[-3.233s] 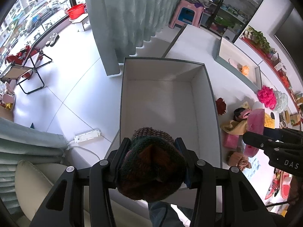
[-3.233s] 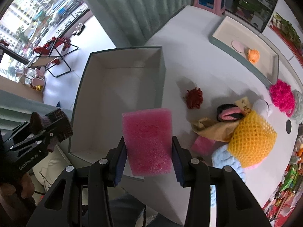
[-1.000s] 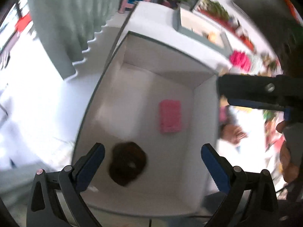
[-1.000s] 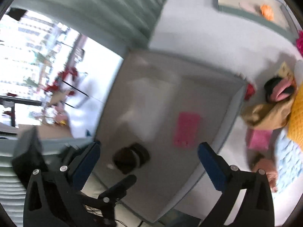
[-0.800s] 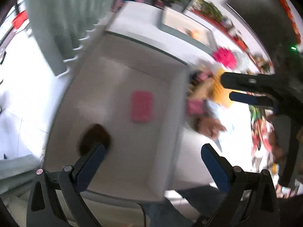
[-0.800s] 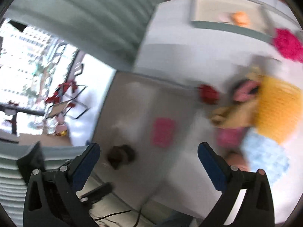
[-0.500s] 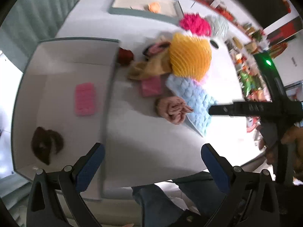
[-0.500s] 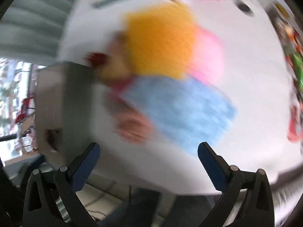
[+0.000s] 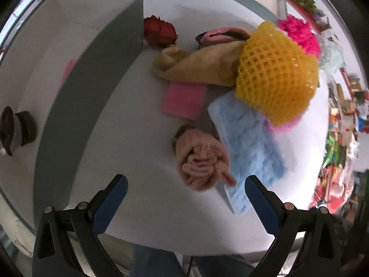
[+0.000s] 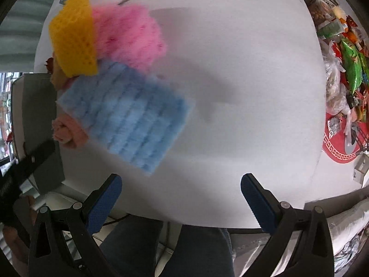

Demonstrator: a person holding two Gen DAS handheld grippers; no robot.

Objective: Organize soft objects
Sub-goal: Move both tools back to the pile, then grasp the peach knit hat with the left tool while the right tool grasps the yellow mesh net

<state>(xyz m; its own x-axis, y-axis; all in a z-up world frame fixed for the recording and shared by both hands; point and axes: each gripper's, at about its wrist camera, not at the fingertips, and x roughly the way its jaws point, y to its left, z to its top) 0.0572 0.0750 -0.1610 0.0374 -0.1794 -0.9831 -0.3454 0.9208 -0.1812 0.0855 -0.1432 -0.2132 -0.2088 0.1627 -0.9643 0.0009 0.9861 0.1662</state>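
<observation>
Your left gripper [image 9: 185, 194] and right gripper [image 10: 181, 190] both have the fingers spread wide and hold nothing. In the box [image 9: 92, 73] you already have two things: a dark knit piece [image 9: 17, 130] and a pink foam [image 9: 69, 69]. Most of the work is left. Right of the box, on the counter [image 9: 129, 150], a pile waits: a peach glove [image 9: 200, 159] nearest your left gripper, a blue cloth [image 10: 129, 113], a pink sponge [image 9: 184, 100], a yellow net [image 9: 275, 76], a tan cloth [image 9: 200, 65] and a red flower [image 9: 159, 31].
</observation>
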